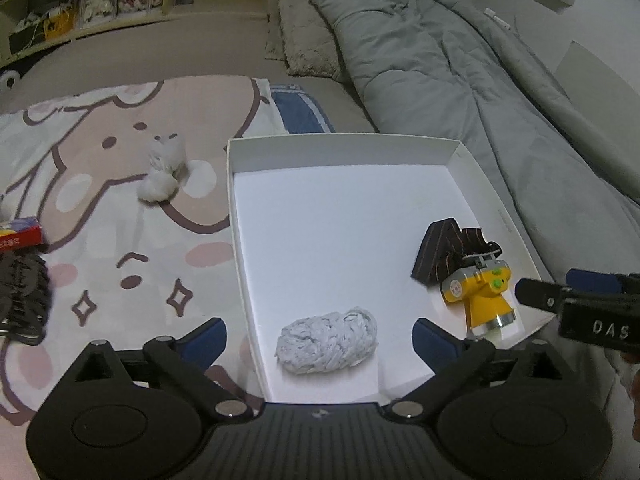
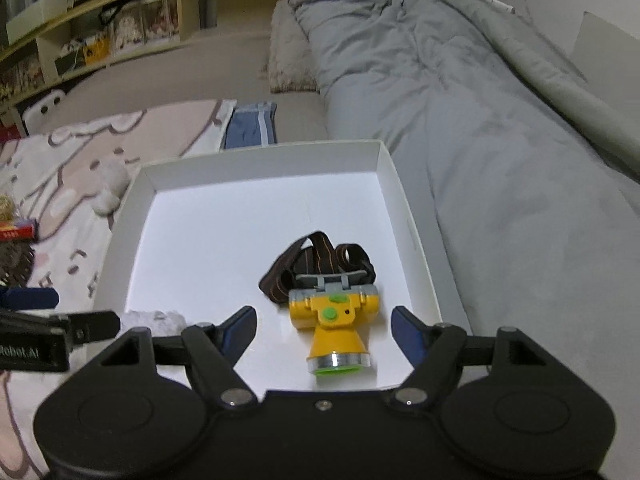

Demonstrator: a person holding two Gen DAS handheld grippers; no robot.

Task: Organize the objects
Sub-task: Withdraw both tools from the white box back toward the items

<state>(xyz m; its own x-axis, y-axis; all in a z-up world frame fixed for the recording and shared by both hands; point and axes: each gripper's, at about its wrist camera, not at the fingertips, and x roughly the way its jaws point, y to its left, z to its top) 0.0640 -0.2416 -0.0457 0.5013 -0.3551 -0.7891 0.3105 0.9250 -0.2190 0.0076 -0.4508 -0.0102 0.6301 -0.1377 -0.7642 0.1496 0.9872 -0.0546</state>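
White box [image 1: 476, 168] on the bed, open-topped, shallow walls; contents: one yellow headlamp [image 2: 334, 320] with a dark striped strap, lying near the right wall toward the near corner, lens end pointing at the near edge; one pale yarn bundle [image 1: 326, 346] near the near-left corner, well apart from the headlamp. Outside the box, on the cartoon-print blanket [image 1: 100, 216]: one white plush toy [image 1: 162, 170], one red carton [image 1: 20, 234] at the far left, one dark item beside it too blurred to name. Left gripper [image 1: 320, 338]: jaws spread wide, holding nothing, the yarn bundle lying between and just ahead of its fingertips. Right gripper [image 2: 324, 326]: jaws spread wide, holding nothing, the headlamp body centred between its fingertips, not visibly touched. Risks, as judged: the box is light card on soft bedding, so a gripper catching the near wall would likely tip or slide it; the headlamp's loose strap could snag on a finger and drag it back out; the two grippers sit close together over the near edge and could knock each other; the remaining items lie well left, so a hurried reach may brush the box wall.
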